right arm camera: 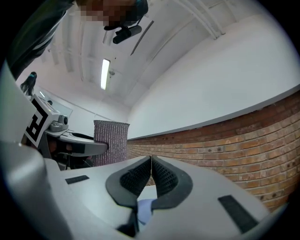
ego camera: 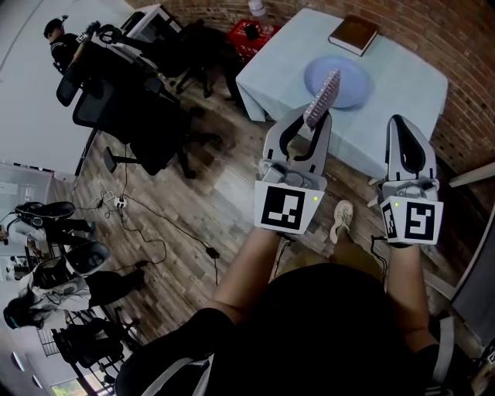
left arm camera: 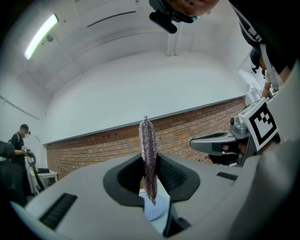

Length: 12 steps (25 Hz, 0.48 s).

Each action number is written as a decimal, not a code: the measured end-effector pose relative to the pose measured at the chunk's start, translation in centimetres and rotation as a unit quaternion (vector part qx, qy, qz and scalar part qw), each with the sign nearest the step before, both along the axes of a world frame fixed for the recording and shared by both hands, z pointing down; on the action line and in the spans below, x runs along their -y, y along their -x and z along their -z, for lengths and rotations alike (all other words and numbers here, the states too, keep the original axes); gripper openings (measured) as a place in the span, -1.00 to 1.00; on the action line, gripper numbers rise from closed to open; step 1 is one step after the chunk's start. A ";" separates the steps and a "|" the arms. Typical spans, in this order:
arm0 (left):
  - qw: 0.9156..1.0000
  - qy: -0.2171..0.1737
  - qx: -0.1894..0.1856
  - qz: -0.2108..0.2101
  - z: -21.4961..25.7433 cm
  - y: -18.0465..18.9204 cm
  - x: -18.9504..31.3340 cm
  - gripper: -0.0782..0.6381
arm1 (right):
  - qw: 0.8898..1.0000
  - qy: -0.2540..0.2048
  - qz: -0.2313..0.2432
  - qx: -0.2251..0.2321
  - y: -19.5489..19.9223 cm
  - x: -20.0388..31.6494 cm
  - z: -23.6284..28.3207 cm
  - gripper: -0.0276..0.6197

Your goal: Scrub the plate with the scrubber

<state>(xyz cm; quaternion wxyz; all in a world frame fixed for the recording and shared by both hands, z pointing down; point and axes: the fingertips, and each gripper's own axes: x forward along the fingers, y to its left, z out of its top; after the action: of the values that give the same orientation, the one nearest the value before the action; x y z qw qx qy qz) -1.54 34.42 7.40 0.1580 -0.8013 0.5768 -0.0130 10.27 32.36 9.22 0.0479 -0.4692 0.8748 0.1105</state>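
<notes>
Head view: left gripper (ego camera: 311,117) pinched on the thin, floppy-looking scrubber (ego camera: 325,91) by its lower half, blue plate (ego camera: 356,77) at 12 o'clock probably slides, right gripper (ego camera: 402,124) closed, empty

Looking down into an office-style workroom here. Black swivel chairs (ego camera: 128,116) crowd the ten o'clock side on a wood-plank floor (ego camera: 224,193). Cables (ego camera: 166,223) and a power strip (ego camera: 120,203) trail across it at eight o'clock. Up at one o'clock there's a table (ego camera: 410,116) under a pale blue cloth, a book (ego camera: 353,34) on it, and a bare brick wall (ego camera: 464,46) behind. White desk (ego camera: 147,19) at eleven, a person (ego camera: 60,42) with gear at ten. From the left gripper view, a ceiling strip light (left arm camera: 41,36) glows at ten o'clock.
</notes>
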 end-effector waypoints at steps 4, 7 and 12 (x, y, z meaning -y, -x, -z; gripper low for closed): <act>1.000 0.006 -0.002 0.007 0.1 -0.3 4.4 -0.55 | 1.000 0.008 0.013 -0.002 0.0 4.6 -0.1 -0.81; 1.000 0.011 -0.008 0.014 -0.2 -0.2 7.7 -0.55 | 1.000 0.013 0.024 -0.006 0.4 8.1 -0.3 -0.81; 1.000 0.015 -0.008 0.024 0.0 -0.3 11.9 -0.55 | 0.999 0.017 0.042 -0.013 0.6 12.4 -0.1 -0.81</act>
<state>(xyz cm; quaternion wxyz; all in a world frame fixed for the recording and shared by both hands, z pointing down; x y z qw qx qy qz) -1.22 22.56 7.36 0.1412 -0.7897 0.5967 -0.0194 9.67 19.96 9.29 0.0332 -0.4315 0.8960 0.0997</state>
